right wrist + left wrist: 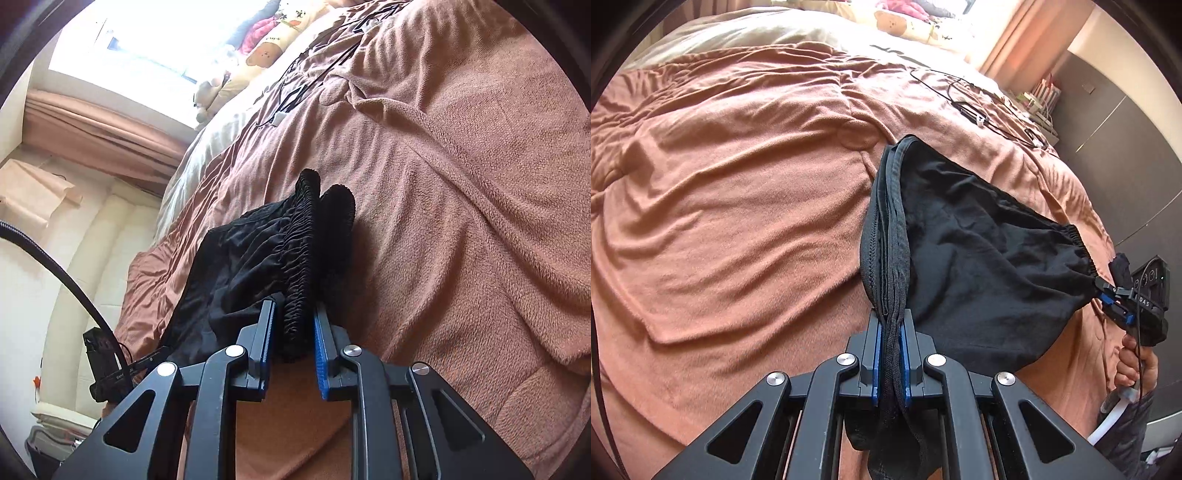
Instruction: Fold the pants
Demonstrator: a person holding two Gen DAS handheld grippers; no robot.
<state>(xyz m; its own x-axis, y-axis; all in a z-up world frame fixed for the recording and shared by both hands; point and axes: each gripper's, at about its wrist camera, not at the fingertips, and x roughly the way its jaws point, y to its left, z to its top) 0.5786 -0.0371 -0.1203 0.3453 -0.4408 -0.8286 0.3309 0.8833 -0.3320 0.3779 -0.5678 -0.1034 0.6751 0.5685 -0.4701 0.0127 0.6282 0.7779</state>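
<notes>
Fingers (877, 345) both sides clamp pants (979, 251); cables (960, 96) on blanket (738, 206) beyond.

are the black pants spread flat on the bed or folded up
Folded and held up: the black pants hang doubled between the left gripper and right gripper, layered edges stacked.

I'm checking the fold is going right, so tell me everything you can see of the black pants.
The black pants are thin, matte fabric, creased, with a gathered elastic waistband and stitched seam edges bunched together. They hang stretched between the two grippers, partly draped on the pink fleece blanket. The left gripper is shut on the layered seam edges; the right gripper is shut on the waistband.
</notes>
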